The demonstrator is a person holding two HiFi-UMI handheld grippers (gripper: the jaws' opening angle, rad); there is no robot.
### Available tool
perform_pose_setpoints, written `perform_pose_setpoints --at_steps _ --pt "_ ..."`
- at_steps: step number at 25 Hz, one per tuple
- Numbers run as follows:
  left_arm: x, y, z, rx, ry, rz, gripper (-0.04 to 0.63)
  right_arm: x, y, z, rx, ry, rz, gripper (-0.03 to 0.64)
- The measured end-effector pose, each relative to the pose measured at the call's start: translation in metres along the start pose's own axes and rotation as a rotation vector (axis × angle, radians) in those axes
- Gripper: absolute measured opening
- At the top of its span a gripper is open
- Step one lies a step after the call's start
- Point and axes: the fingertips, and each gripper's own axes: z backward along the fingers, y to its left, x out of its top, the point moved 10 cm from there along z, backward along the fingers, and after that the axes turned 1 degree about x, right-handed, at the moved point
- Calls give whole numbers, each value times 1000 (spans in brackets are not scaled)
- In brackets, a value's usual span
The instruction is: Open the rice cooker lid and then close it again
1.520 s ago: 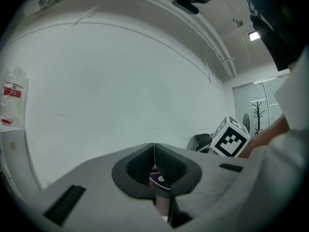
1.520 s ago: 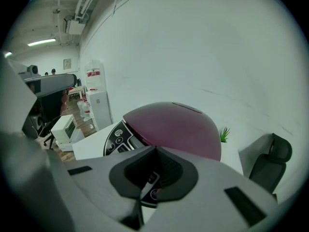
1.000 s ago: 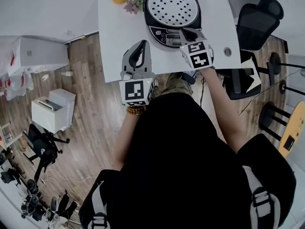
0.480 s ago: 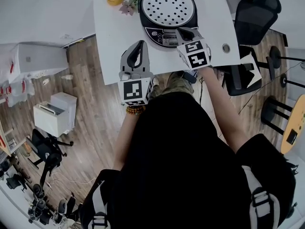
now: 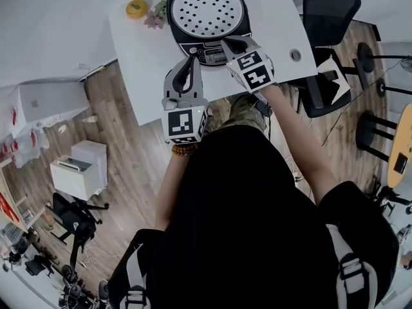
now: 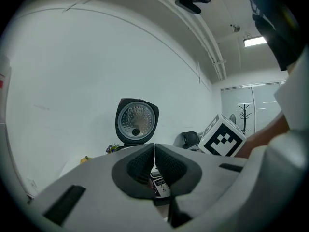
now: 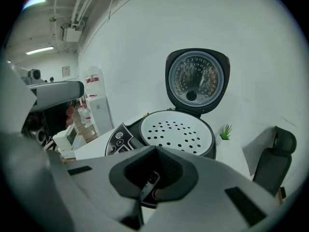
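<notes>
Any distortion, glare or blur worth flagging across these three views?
Head view: heavy fisheye bows the edges of the white table; evenly lit, sharp. Left gripper view: round black vignette, ceiling light blown out. Right gripper view: same vignette; rice cooker lid sharp, its metal inner face glinting; near foreground soft.

Bare tabletop (image 5: 138,63) lies open left of the rice cooker (image 5: 193,49), as far as the small plant (image 5: 156,20) and yellow object (image 5: 136,7) at the back corner. Above the perforated tray (image 5: 207,10) the way is free. The raised lid (image 7: 197,81) walls off the rear. The right tool (image 5: 230,43) covers the front panel. An office chair (image 5: 328,8) crowds the tabletop's right edge.
</notes>
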Motion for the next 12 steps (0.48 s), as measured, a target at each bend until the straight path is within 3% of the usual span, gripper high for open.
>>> perform_pose_setpoints --at_steps 7,12 --pt "-9 -5 -6 -30 18 15 28 0 -1 3 -9 -19 -11 28" --pt "-2 6 -11 -33 11 -33 28 -1 -3 0 32 -76 -73 28"
